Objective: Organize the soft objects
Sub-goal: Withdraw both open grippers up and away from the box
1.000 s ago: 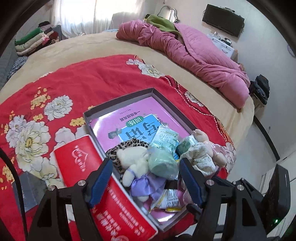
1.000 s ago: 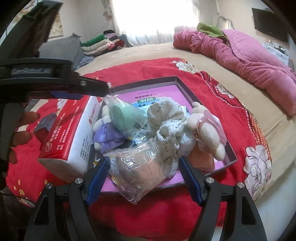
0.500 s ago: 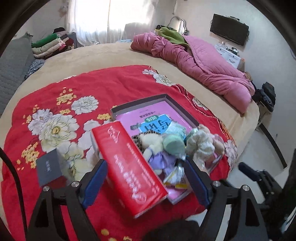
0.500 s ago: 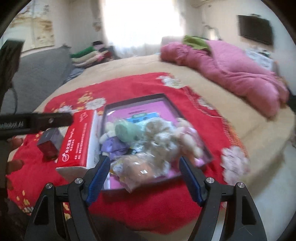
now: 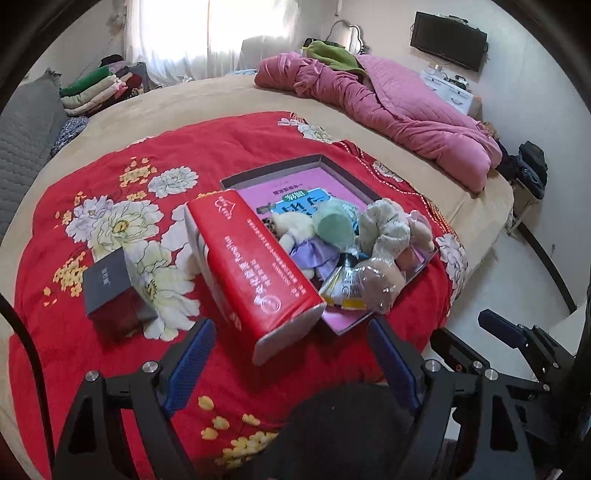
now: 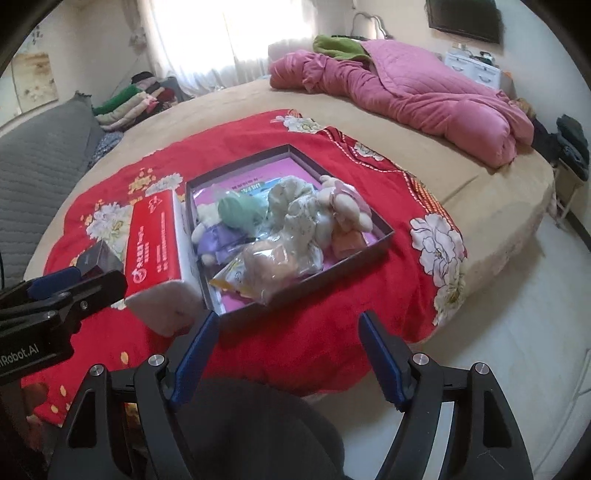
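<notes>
Left wrist: left gripper (image 5: 291,360) spread wide, empty, above the red blanket (image 5: 155,158). Toys (image 5: 343,240) piled in the box (image 5: 347,173) – beside the tissue pack (image 5: 255,258), long axis running near-to-far.
Right wrist: right gripper (image 6: 288,349) wide, holding nothing – box (image 6: 373,218) ahead.

Home bedroom: bed (image 5: 229,96), pink quilt (image 5: 388,107), wall television (image 5: 448,35).

left gripper (image 6: 55,291) body: white lettering ending "Robot.AI", start cut off | red tissue pack (image 5: 255,266): white Chinese print, too small to read | pink booklet (image 5: 295,192) in box: large characters upside down, illegible
</notes>
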Motion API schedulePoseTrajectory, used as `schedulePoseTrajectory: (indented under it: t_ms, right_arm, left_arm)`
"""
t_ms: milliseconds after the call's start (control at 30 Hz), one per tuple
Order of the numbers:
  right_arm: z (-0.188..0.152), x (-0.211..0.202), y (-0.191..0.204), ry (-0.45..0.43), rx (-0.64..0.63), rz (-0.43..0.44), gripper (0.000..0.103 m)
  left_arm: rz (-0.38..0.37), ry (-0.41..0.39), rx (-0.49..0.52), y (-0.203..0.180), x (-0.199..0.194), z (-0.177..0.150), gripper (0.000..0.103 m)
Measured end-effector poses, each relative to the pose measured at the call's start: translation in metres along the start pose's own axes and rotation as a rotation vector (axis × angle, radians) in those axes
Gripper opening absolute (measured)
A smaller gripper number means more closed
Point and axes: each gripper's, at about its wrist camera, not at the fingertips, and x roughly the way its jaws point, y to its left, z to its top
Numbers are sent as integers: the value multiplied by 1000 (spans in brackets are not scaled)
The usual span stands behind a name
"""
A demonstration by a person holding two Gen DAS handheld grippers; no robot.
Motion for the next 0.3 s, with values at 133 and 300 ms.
schedulePoseTrajectory:
  t_ms: [133, 300]
  right_arm:
    - [-4, -1, 2, 11, 13, 7, 78]
    - [-3, -7, 0, -8, 36, -2, 78]
  left_arm:
    - [17, 8, -3, 3, -2, -8, 84]
    - [19, 36, -4, 5, 1, -15, 84]
